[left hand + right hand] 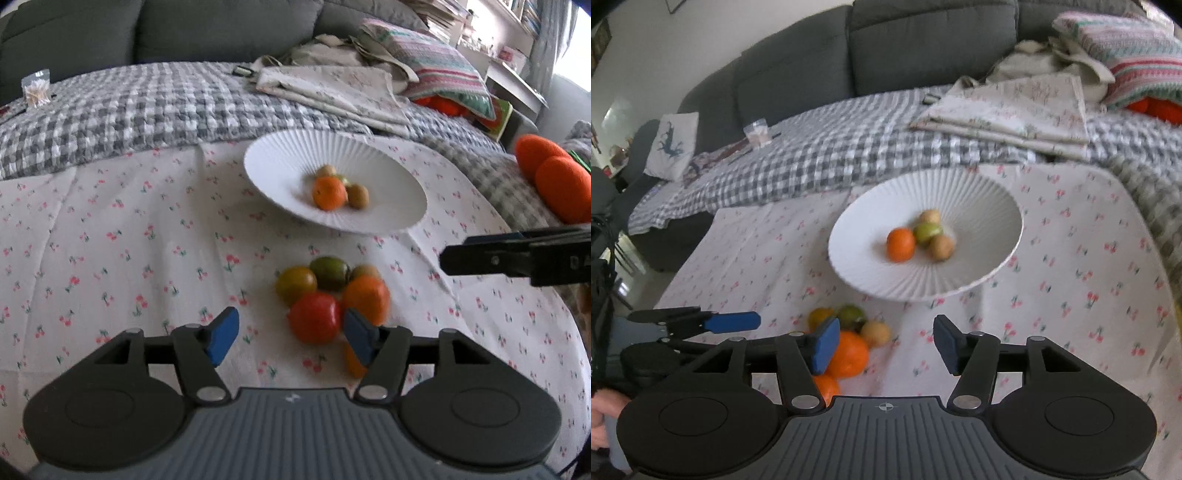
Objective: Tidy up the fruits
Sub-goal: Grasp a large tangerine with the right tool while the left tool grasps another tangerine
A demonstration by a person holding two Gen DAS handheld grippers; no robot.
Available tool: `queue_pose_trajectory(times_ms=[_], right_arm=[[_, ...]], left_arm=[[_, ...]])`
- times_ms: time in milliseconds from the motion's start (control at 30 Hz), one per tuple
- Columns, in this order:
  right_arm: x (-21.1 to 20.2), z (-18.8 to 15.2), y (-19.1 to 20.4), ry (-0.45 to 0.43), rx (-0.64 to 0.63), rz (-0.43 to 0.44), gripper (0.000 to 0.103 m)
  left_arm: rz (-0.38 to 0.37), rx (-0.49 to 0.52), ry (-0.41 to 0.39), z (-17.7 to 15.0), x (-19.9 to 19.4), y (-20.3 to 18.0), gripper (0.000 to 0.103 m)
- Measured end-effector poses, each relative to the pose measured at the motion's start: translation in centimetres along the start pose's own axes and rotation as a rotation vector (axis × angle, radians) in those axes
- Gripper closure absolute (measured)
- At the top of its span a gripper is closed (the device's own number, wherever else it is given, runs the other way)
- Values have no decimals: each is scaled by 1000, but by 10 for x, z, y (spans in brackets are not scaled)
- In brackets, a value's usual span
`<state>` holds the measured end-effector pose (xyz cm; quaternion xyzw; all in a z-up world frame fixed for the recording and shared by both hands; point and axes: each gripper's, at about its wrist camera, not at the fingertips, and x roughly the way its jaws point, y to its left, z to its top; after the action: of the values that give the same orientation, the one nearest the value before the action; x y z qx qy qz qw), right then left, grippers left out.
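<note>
So the left gripper [290,338] has its blue-padded jaws spread wide with nothing between them yet. It hangs low over the white cloth printed with little red cherries [110,258]. The loose pile of fruit sits just past the fingertips, toward the right pad: a red round tomato-looking fruit [314,322] is nearest, right beside the inside of the right pad, with a yellow-green and orange one [296,283] behind it to the left, a dark green one [329,272] at the back, and a bigger orange fruit [365,298] on the right, partly behind that pad. There's another orange bit [354,363] tucked under the right finger, mostly hidden, can't say what it is exactly.

Further back the white ribbed shallow bowl [280,162] already has a small orange mandarin [328,192] plus a few brownish-green fruits in the middle.

From the right wrist view, the right gripper [882,345] is also wide open and holding nothing. The pile sits off by its left pad, and the big orange is half covered by that pad. The space between its jaws is just cloth. The left gripper's blue fingertip pokes in from the left edge. Everything's a bit motion-blurred, so the small fruits are hard to name.
</note>
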<state>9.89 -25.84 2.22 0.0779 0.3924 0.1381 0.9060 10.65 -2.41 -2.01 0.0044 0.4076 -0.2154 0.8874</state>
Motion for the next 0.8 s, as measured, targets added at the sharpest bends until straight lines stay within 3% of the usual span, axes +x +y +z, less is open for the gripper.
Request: queue_pose_trajectory(times_ms=[400,633,800], right_arm=[[11,-8,4,35,-9,-10,44],[19,-9,-3,52,22,-12,44],[23,-11,0,59,9,-7,44]], left_arm=[[-7,110,26,-19,17,-43,41],[-59,107,28,-21,20,-47,68],[-65,119,28,-21,19,-48,70]])
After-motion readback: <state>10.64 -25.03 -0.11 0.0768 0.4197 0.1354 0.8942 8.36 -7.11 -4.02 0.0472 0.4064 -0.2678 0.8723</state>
